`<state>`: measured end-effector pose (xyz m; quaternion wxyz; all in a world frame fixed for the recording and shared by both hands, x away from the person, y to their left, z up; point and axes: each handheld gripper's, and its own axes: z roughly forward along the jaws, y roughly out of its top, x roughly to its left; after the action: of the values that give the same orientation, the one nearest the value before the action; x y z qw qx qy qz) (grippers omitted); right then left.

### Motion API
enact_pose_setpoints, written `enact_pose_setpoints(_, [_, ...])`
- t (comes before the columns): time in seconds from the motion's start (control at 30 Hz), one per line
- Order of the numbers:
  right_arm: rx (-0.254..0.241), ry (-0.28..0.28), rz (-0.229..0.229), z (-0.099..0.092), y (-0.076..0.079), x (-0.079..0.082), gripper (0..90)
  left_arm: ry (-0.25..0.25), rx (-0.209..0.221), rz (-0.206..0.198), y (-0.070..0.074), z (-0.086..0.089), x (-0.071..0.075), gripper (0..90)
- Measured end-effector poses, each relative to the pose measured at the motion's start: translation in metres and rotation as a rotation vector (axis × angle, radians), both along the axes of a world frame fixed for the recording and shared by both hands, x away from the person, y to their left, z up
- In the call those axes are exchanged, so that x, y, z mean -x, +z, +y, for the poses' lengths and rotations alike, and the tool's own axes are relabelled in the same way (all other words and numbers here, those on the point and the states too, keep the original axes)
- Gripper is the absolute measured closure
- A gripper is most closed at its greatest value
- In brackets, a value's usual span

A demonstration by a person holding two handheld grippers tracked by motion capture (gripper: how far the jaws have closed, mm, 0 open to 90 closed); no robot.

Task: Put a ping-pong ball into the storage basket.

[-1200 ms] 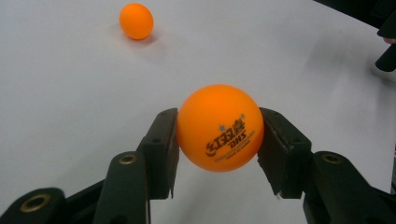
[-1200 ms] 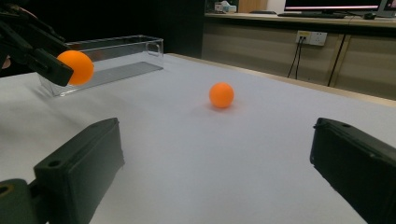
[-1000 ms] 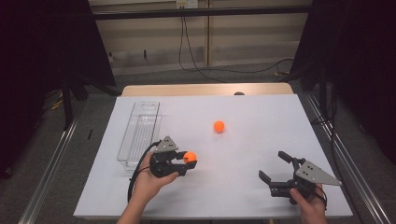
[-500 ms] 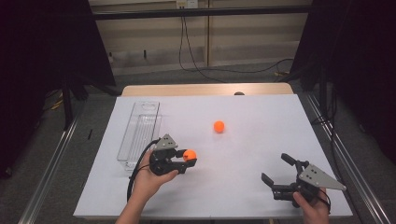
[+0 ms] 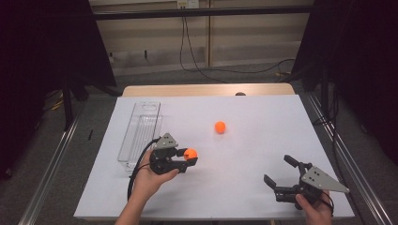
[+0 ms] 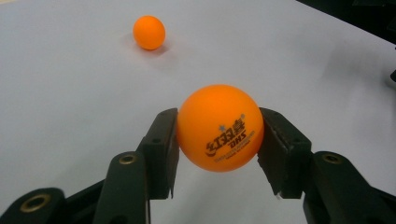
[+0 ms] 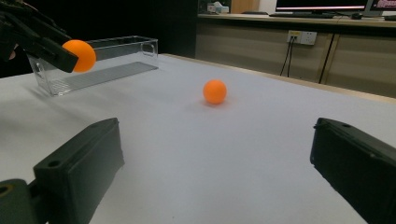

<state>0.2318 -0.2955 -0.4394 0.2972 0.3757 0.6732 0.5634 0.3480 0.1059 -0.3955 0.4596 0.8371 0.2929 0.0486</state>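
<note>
Left gripper held an orange table-tennis ball; right gripper stood open over the white worktop.

Low in the frame's lower right, the right gripper (image 5: 280, 177) had its jaws spread wide with nothing between them. At lower centre-left, the left gripper (image 5: 185, 159) was clamped on the printed orange table-tennis ball (image 6: 219, 128), pads pressing both its sides, clear of the worktop (image 5: 263, 140). Just left of it lay the clear plastic tray (image 5: 140, 131). Farther up, near the middle, a second orange ball (image 5: 219, 127) rested on the worktop, well apart from both grippers.
</note>
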Motion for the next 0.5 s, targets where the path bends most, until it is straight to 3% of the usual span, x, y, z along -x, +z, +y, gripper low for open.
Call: enact_pose_setpoints(0.5, [0.002,-0.003,0.005,-0.0027,-0.0022,-0.0004,1.9,0.019,0.009,0.006,0.0029,0.0027,-0.0059,50.9])
